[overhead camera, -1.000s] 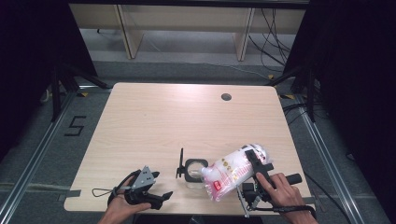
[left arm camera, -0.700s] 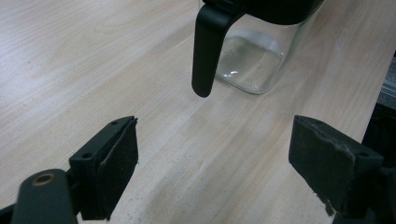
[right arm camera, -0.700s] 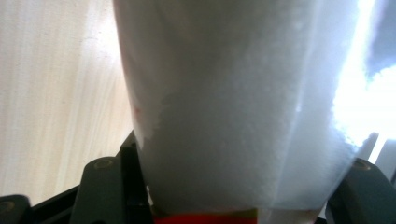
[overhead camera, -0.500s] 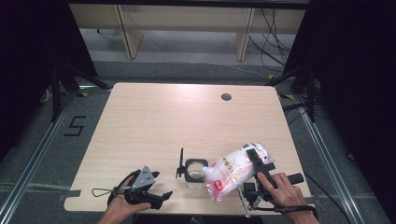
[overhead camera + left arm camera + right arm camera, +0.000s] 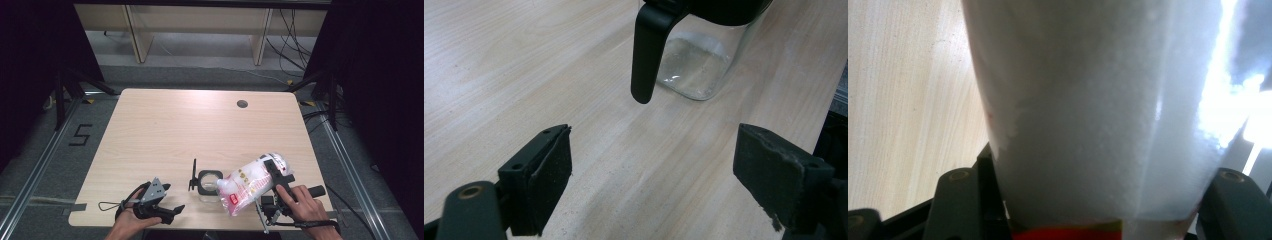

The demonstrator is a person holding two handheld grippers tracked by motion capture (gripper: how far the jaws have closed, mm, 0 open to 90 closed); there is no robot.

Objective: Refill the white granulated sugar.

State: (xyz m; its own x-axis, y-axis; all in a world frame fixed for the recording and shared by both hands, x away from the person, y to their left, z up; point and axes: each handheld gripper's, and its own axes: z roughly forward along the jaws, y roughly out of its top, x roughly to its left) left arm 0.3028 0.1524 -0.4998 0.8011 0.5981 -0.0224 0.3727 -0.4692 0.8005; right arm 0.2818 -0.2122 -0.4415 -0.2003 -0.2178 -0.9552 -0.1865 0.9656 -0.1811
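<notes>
In the lower right of the high view, the right hand-held gripper [image 5: 274, 176] pinches a clear plastic bag [image 5: 249, 183] of white granules with a red label near its lower end; the bag is tilted, its narrow end pointing left toward a glass jar [image 5: 209, 186] with a black rim. That jar stands on the tabletop [image 5: 175, 130] at the lower middle of the frame, and the bag's tip hangs right at its open mouth, though whether the two touch cannot be told. A black lid flap stands upright at the jar's left side. In the right gripper view the bag [image 5: 1093, 110] bulges between the two black jaws, which press on its sides. The left hand-held gripper [image 5: 161, 206] lies low at the bottom left of the high view, held in the person's hand and well apart from the jar. In the left gripper view its jaws are spread wide with only bare wood between them, and the jar [image 5: 696, 60] with its black handle-like flap [image 5: 646, 55] shows in the upper middle, ahead of the jaws. A dark round hole [image 5: 242, 104] sits in the tabletop toward the upper right.
</notes>
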